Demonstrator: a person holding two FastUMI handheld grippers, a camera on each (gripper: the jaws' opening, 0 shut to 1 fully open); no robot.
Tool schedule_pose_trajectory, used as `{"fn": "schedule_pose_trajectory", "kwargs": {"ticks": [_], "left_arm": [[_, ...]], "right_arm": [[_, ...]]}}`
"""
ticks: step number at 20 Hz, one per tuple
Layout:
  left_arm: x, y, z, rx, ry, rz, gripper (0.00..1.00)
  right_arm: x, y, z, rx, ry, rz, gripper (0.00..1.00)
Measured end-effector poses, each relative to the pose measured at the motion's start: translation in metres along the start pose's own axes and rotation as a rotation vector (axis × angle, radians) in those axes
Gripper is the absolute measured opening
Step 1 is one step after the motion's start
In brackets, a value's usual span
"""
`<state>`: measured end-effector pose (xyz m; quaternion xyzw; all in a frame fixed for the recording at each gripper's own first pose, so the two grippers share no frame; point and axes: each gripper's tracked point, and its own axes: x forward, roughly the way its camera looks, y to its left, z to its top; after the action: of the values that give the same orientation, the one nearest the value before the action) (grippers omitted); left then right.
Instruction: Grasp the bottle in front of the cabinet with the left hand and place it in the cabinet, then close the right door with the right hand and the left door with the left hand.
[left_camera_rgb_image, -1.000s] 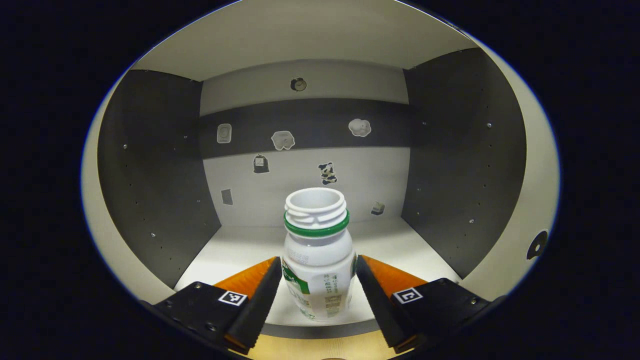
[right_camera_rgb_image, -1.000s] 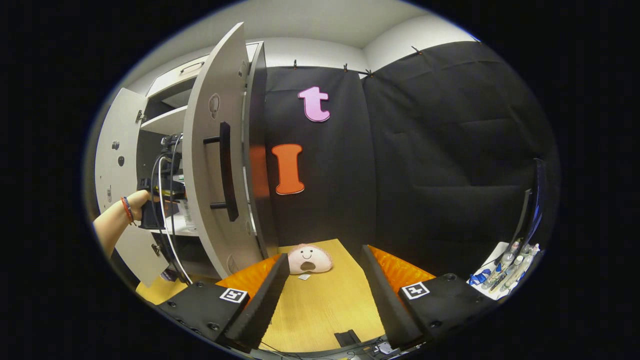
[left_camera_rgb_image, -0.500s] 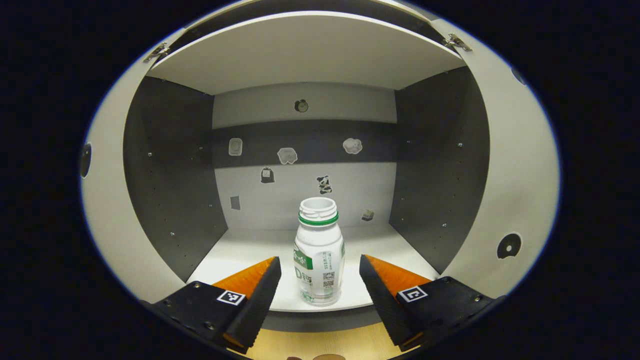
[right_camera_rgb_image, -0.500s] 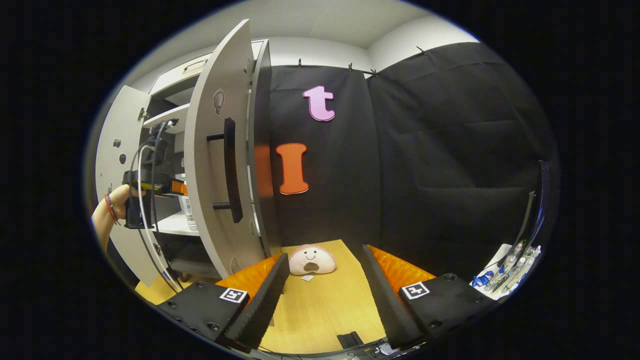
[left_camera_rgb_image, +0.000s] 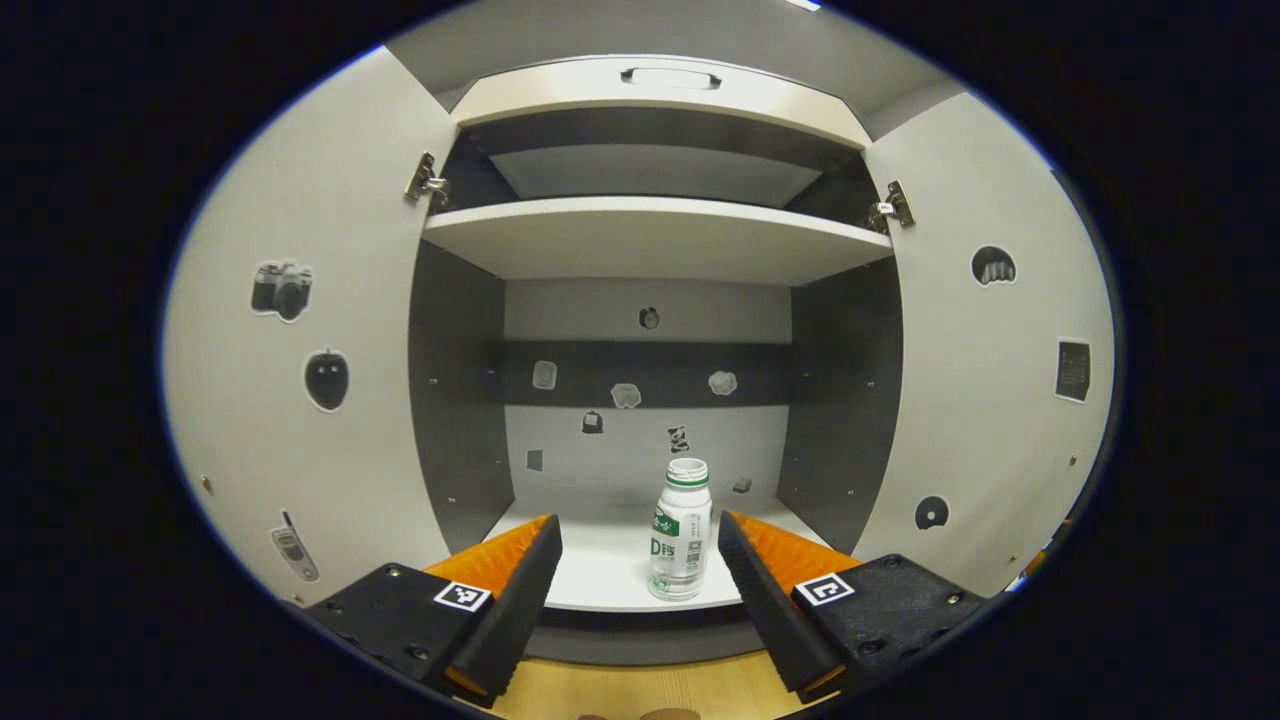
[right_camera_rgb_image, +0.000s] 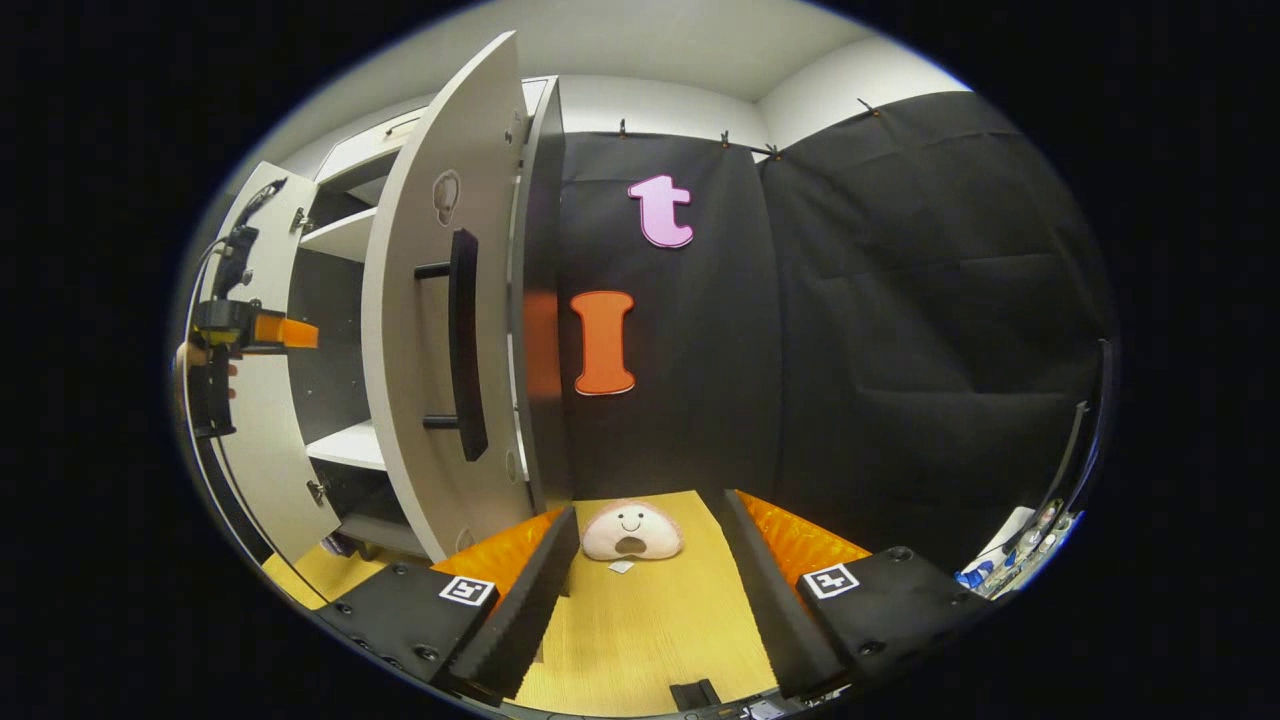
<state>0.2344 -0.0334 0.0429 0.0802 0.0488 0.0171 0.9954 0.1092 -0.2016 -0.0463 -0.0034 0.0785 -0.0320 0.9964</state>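
Observation:
A small white bottle (left_camera_rgb_image: 681, 530) with a green neck ring and no cap stands upright near the front edge of the cabinet's lower shelf (left_camera_rgb_image: 600, 565). My left gripper (left_camera_rgb_image: 640, 600) is open and well back from the bottle, outside the cabinet. Both cabinet doors stand open: the left door (left_camera_rgb_image: 300, 380) and the right door (left_camera_rgb_image: 990, 370) flank the opening. In the right gripper view the right door (right_camera_rgb_image: 420, 330) shows its outer face with a dark bar handle (right_camera_rgb_image: 466, 340). My right gripper (right_camera_rgb_image: 645, 600) is open over the wooden table, to the right of that door. The left gripper (right_camera_rgb_image: 285, 333) appears far off, held by a hand.
An upper shelf (left_camera_rgb_image: 650, 235) and a top drawer (left_camera_rgb_image: 665, 85) sit above the bottle's compartment. A soft round face toy (right_camera_rgb_image: 632, 530) lies on the wooden table (right_camera_rgb_image: 640, 630) in front of the black cloth wall. Small items lie at the far right edge (right_camera_rgb_image: 1020, 550).
My left gripper let go of the bottle on the lower shelf and drew straight back out of the cabinet, so both doors now show. The right gripper shifted only slightly.

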Motion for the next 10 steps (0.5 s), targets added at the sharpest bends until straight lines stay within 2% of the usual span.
{"fn": "schedule_pose_trajectory", "kwargs": {"ticks": [2, 3, 7, 10], "left_arm": [[-0.024, 0.016, 0.009, 0.011, -0.022, 0.024, 0.95], [-0.035, 0.024, 0.011, 0.013, -0.030, 0.038, 0.97], [-0.071, 0.065, 0.009, -0.010, -0.050, 0.120, 0.95], [-0.094, 0.081, 0.011, -0.031, -0.074, 0.154, 0.93]], "right_arm": [[0.009, 0.004, -0.002, -0.022, -0.005, 0.003, 0.96], [0.014, 0.005, -0.003, -0.034, -0.009, 0.006, 0.96], [0.034, 0.026, -0.010, -0.039, -0.018, 0.051, 0.96], [0.041, 0.045, -0.018, -0.068, 0.000, 0.086, 0.96]]}}
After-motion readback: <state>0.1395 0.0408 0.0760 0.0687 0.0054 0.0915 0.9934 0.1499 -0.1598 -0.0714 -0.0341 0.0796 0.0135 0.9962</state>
